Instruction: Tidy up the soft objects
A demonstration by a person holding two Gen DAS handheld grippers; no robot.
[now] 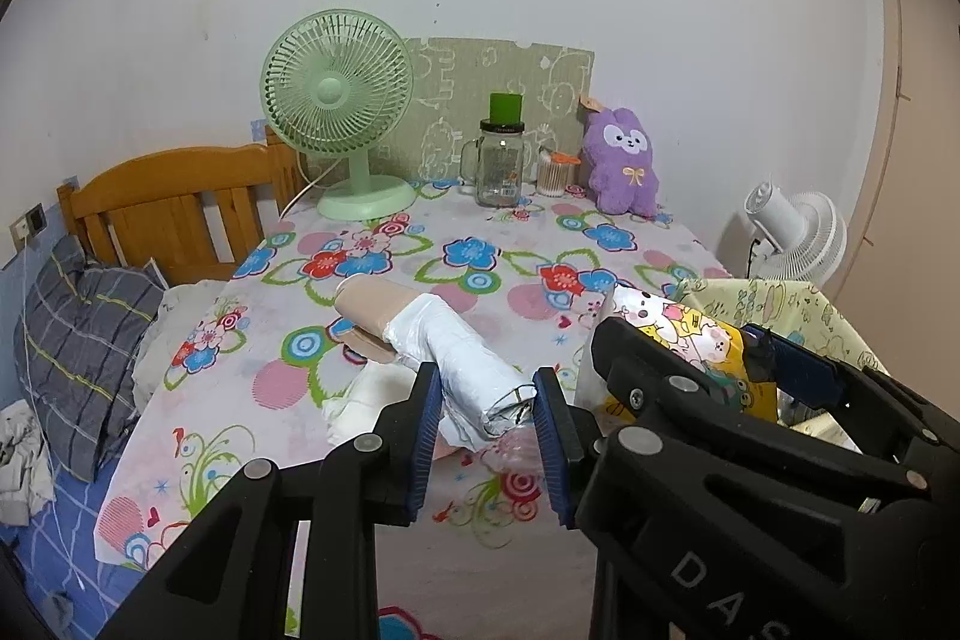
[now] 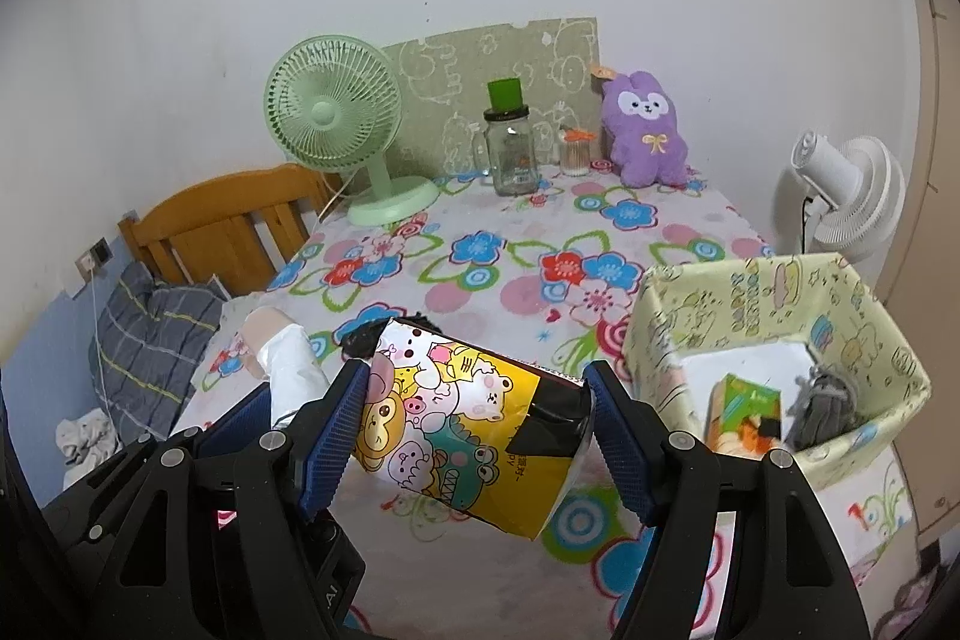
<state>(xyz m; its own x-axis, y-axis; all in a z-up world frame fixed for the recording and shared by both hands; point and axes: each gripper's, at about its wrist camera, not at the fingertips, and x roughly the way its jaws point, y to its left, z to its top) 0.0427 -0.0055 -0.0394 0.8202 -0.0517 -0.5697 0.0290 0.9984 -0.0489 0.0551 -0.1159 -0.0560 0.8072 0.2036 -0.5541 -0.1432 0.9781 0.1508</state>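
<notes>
My left gripper (image 1: pixel 489 436) is shut on a white plastic-wrapped roll (image 1: pixel 474 370) with a beige end, held above the flowered tablecloth (image 1: pixel 480 268). The same roll (image 2: pixel 288 370) shows at the left of the right wrist view. My right gripper (image 2: pixel 477 436) is shut on a soft pack printed with cartoon animals (image 2: pixel 456 418), its blue pads pressing both sides. That pack (image 1: pixel 690 334) also appears beside the left gripper. A purple plush rabbit (image 2: pixel 648 130) leans at the back of the table. A yellow-green fabric basket (image 2: pixel 750 298) stands to the right of the pack.
The basket holds a green packet (image 2: pixel 744 400) and a grey knitted bundle (image 2: pixel 822 406). A green fan (image 2: pixel 342 124), a glass jar (image 2: pixel 513 154) and a swab holder (image 2: pixel 576 154) line the back. White cloth (image 1: pixel 360 400) lies under the roll. A white fan (image 2: pixel 852 190) stands right, a wooden bed (image 1: pixel 174 208) left.
</notes>
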